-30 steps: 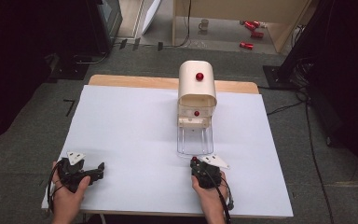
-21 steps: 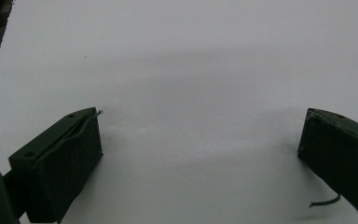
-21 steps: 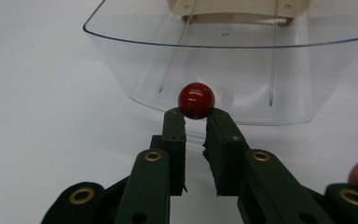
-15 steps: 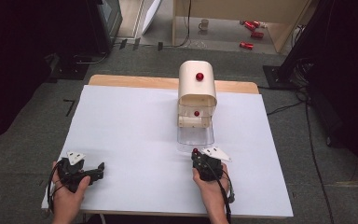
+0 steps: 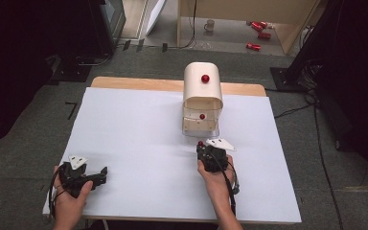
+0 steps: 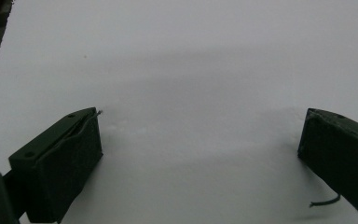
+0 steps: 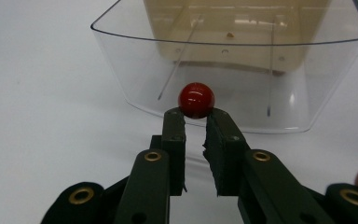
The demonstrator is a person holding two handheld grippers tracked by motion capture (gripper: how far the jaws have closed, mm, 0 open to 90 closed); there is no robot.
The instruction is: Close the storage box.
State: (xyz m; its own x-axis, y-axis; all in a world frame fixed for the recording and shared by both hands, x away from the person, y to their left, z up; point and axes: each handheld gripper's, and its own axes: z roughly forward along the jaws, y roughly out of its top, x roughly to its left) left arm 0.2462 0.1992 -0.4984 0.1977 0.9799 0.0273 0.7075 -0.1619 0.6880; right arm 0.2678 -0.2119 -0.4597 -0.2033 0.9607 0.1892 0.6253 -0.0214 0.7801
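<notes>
Right gripper (image 7: pixel 196 116) is pinching the drawer's red knob (image 7: pixel 196 99).
Left gripper (image 6: pixel 198 140) is resting wide open on the table (image 5: pixel 139 139).

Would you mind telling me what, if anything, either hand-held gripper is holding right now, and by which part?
The right hand-held gripper pinches the red knob on the clear drawer front, between its jaw tips. The left hand-held gripper is open over bare table, holding nothing.
</notes>
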